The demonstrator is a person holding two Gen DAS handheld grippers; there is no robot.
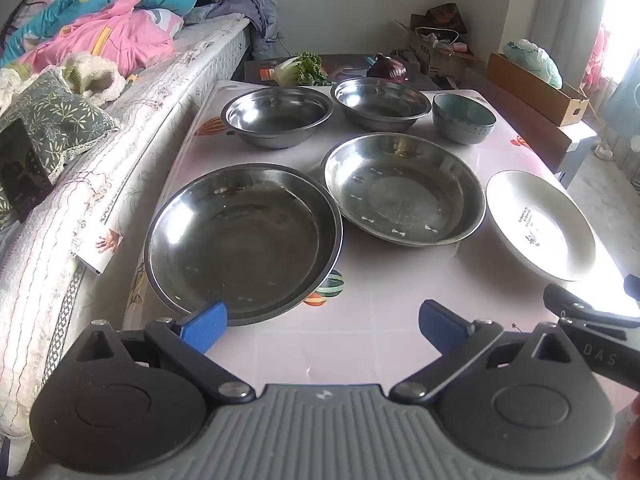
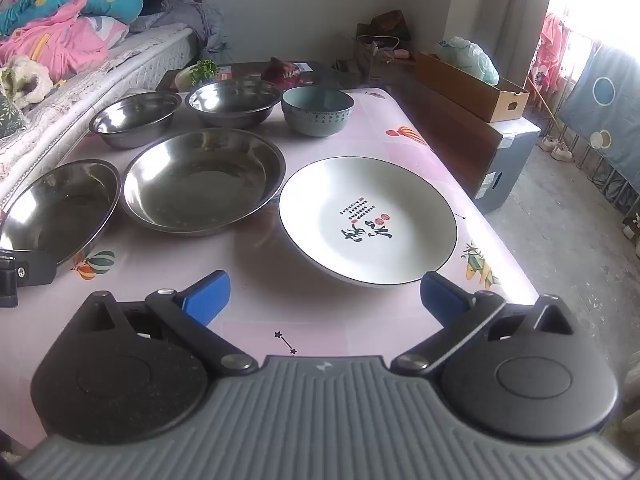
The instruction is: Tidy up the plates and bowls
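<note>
On the pink table [image 1: 372, 320] stand two wide steel plates, one near left [image 1: 244, 240] and one in the middle [image 1: 404, 188]. A white plate with black writing [image 2: 368, 220] lies at the right. Behind them sit two steel bowls [image 1: 278, 116] [image 1: 380, 102] and a teal bowl [image 1: 464, 118]. My left gripper [image 1: 322, 324] is open over bare table, its left pad beside the near steel plate's rim. My right gripper [image 2: 324, 296] is open too, just short of the white plate's near rim. Neither holds anything.
A bed with bedding [image 1: 100, 92] runs along the table's left side. Lettuce [image 1: 300, 68] and a red cabbage [image 1: 388, 68] lie past the far edge. A cardboard box [image 2: 472, 88] stands on a low cabinet at the right, with floor [image 2: 568, 232] beyond.
</note>
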